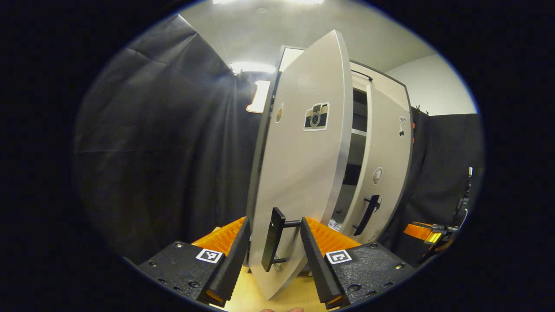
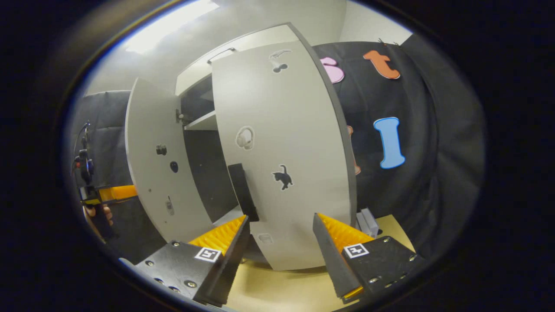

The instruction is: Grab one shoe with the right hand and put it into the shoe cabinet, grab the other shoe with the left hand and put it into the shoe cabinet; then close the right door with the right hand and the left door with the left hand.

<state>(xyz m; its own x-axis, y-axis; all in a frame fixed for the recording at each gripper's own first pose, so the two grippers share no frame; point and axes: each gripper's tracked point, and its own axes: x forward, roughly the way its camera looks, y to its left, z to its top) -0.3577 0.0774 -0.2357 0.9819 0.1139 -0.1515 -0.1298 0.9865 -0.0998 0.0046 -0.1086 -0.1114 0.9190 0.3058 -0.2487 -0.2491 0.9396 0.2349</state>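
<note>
The shoe cabinet's left door (image 1: 303,156) stands half open, edge-on to me, and its black handle (image 1: 273,238) sits between the fingers of my open left gripper (image 1: 275,255) without either finger pressing on it. The right door (image 1: 386,164) is almost shut, its handle (image 1: 367,214) free. In the right gripper view the right door (image 2: 282,151) with its black handle (image 2: 243,186) is just ahead of my open right gripper (image 2: 279,247), which holds nothing. The left door (image 2: 151,164) swings outward at the left. A small white patterned bit (image 1: 334,224) shows low inside the cabinet, too small to identify.
The cabinet stands on a pale wooden surface (image 2: 277,290). Black cloth walls (image 1: 164,151) close in on both sides. A hand holds the left gripper (image 2: 108,193) beyond the open left door. The right gripper (image 1: 427,232) shows far right. An inner shelf (image 2: 201,121) is visible.
</note>
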